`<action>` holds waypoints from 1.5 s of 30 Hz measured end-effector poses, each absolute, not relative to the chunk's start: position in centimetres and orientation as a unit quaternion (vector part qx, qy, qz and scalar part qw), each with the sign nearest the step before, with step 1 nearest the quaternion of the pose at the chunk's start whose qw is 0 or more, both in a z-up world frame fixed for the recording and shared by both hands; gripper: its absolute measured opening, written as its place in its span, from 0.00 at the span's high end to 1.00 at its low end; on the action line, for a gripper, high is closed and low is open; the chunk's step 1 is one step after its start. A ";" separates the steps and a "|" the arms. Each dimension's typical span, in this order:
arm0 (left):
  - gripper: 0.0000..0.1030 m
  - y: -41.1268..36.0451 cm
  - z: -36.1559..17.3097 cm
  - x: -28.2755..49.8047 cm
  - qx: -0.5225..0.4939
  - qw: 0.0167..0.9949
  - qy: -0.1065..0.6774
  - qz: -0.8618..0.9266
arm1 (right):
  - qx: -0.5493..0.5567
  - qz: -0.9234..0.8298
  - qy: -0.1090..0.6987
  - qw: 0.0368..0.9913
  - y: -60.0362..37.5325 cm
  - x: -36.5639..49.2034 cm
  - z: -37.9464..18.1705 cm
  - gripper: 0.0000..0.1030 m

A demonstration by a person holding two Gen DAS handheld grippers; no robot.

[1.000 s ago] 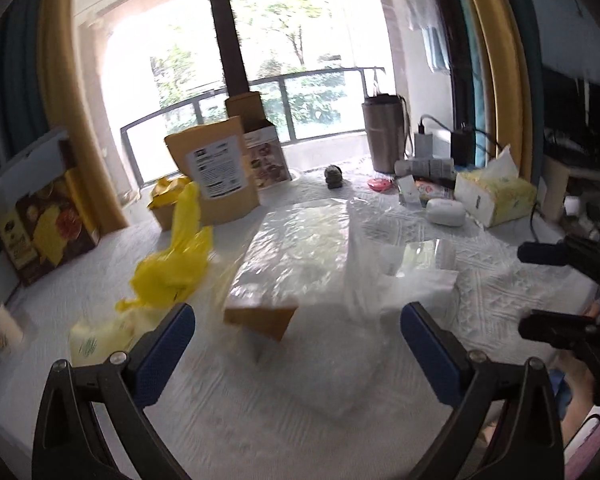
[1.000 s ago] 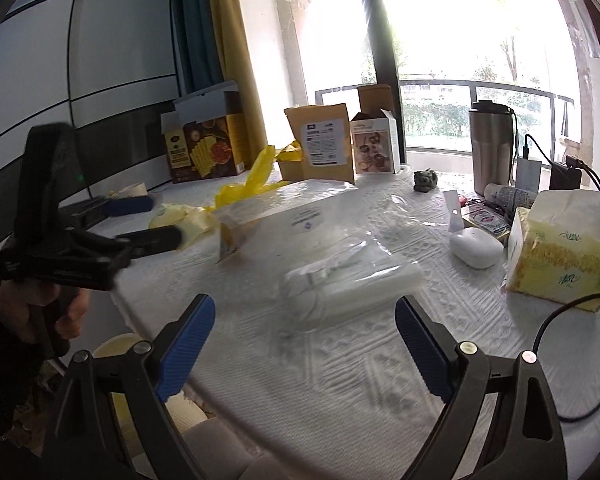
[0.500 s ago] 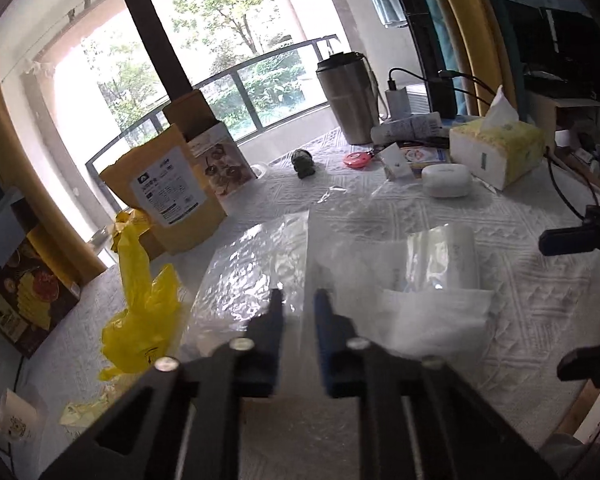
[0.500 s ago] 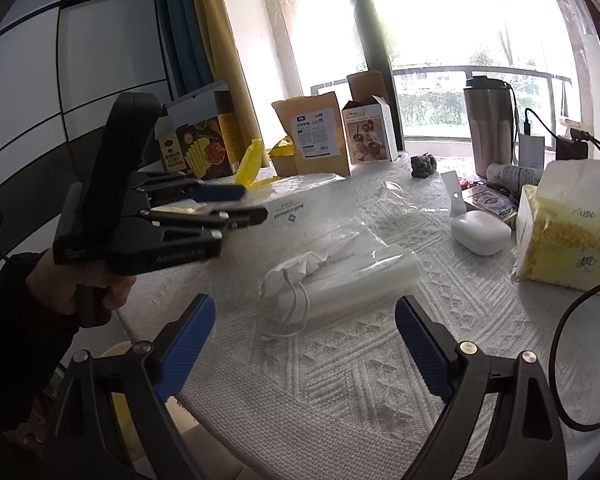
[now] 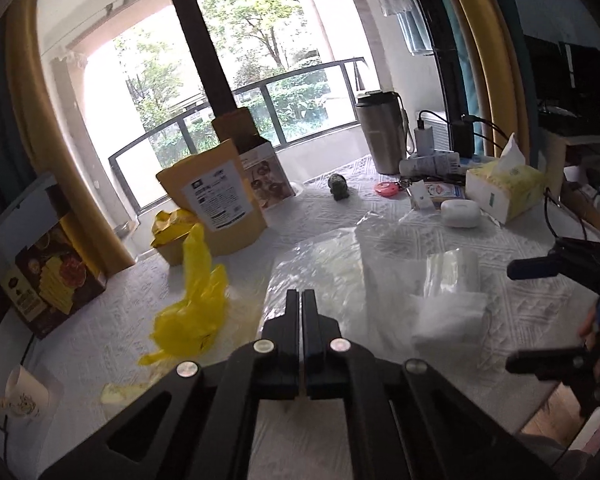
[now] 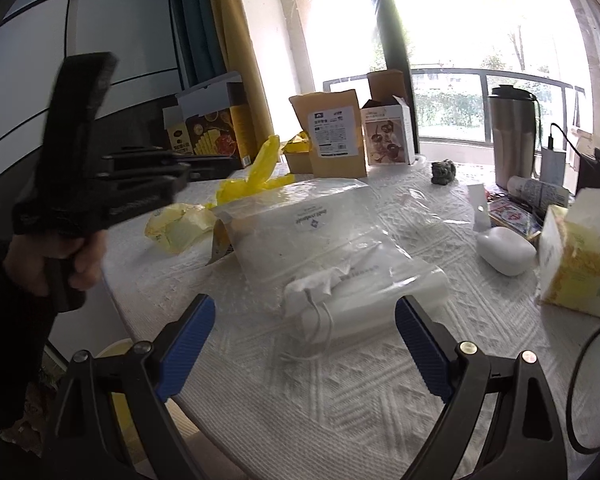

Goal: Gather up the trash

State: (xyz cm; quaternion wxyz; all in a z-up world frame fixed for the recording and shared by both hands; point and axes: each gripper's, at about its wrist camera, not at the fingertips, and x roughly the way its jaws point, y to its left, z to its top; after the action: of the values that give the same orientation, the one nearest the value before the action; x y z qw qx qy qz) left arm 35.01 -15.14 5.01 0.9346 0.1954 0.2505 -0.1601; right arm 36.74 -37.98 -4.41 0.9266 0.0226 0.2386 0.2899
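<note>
A large clear plastic bag [image 5: 320,268] [image 6: 300,224] lies flat on the white tablecloth [image 5: 340,436], with a rolled clear packet and crumpled white tissue [image 5: 448,312] [image 6: 364,300] on its near end. A yellow plastic bag [image 5: 192,312] [image 6: 256,180] and a pale yellow wrapper [image 6: 180,226] lie to its left. My left gripper [image 5: 301,300] is shut and empty, held above the clear bag; it also shows in the right wrist view [image 6: 204,166]. My right gripper [image 6: 304,344] is open and empty, just before the rolled packet.
Brown pouch [image 5: 216,200], printed boxes [image 5: 44,276], steel tumbler [image 5: 382,132], tissue box [image 5: 504,188], white case [image 5: 460,212], small figurine [image 5: 338,186], chargers and cables stand around the table. A paper cup [image 5: 22,396] sits at the left edge.
My left gripper closed from wide open to fully shut with nothing in it and rose above the clear bag. My right gripper stayed open and moved closer to the rolled packet.
</note>
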 end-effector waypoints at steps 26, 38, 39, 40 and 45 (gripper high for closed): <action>0.92 -19.8 -0.8 37.8 0.372 0.889 0.196 -0.180 | 0.008 0.279 0.253 0.926 -36.6 38.2 -4.9 0.12; 0.99 -15.1 5.2 35.0 0.260 0.955 0.085 -0.117 | -0.016 0.256 0.294 0.921 -34.0 41.1 -5.4 0.48; 0.99 -14.8 5.6 34.7 0.257 0.957 0.077 -0.111 | -0.025 0.253 0.297 0.920 -33.7 41.1 -5.5 0.51; 0.99 -14.4 5.9 34.4 0.251 0.960 0.070 -0.107 | -0.030 0.252 0.297 0.920 -33.6 41.1 -5.6 0.55; 0.99 -12.3 7.1 33.6 0.215 0.970 0.059 -0.100 | -0.040 0.246 0.289 0.924 -33.5 40.9 -5.7 0.89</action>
State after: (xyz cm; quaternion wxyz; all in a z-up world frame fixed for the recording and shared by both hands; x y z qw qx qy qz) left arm 33.61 -12.30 7.09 0.9697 0.2148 0.0593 -0.1004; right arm 40.85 -33.47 -5.74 0.9242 -0.0398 0.2892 0.2462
